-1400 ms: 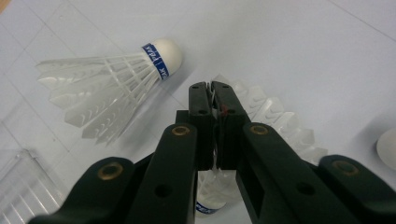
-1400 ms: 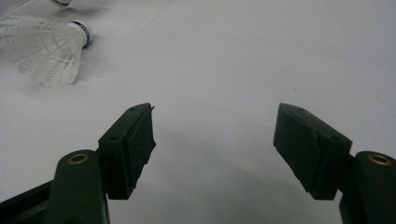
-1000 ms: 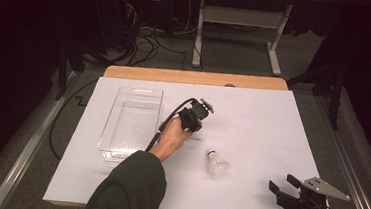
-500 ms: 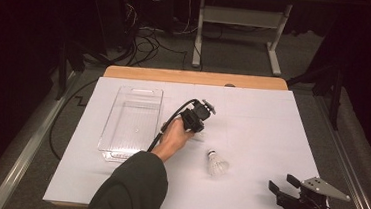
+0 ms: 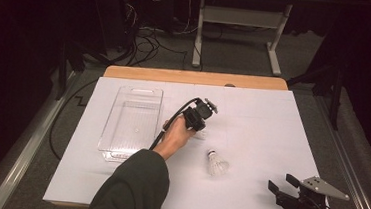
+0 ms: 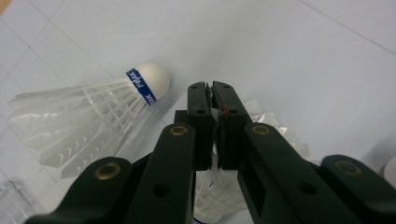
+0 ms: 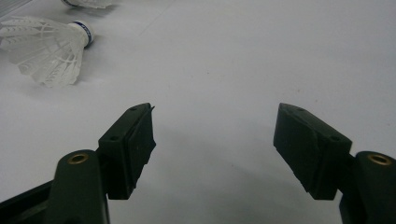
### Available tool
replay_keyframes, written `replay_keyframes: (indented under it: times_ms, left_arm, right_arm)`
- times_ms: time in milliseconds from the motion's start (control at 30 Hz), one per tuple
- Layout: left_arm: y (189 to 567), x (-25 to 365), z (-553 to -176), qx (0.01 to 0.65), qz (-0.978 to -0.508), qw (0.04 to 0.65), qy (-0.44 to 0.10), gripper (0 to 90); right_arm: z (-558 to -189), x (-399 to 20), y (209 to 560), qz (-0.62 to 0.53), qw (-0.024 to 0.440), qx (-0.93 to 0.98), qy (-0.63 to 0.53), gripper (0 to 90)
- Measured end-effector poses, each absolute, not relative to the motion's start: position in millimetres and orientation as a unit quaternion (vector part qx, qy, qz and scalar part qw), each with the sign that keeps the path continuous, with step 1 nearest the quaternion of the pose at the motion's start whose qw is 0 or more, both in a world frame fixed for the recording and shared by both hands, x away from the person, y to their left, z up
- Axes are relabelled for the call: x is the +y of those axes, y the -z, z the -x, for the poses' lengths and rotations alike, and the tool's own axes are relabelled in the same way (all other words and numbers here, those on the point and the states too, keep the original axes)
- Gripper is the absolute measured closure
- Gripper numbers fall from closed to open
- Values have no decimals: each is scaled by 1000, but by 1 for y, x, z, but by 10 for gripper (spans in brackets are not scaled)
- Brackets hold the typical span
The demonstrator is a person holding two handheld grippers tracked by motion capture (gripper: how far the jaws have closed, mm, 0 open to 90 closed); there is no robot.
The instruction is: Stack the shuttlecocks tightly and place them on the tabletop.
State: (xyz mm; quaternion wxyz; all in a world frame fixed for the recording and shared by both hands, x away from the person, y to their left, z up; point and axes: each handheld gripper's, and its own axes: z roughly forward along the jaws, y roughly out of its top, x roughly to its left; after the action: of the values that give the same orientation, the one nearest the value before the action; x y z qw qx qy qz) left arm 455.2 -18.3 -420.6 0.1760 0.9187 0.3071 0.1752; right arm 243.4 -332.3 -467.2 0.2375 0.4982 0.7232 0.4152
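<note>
Clear tray [image 5: 131, 125]: it stood at 9 o'clock from your left hand, near it.
Left gripper [image 6: 212, 88]: the jaws were clenched on the feather skirt of the held shuttlecock [image 6: 212, 196], low over the table.
Loose shuttlecock [image 5: 216, 163]: it lay at 4 o'clock from your left hand, cork toward 11 o'clock, skirt toward 5.
Right gripper [image 5: 281, 183]: the jaws were released and held nothing; the loose shuttlecock lay at 10 o'clock from it, farther than from your left hand.
</note>
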Motion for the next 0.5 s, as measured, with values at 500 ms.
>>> replay_keyframes:
  times_ms: [500]
  left_arm:
    - [424,-20,-458,319,-917,188,-148,819]
  right_arm:
    - [-244,-332,467,-498,237,723,-415,294]
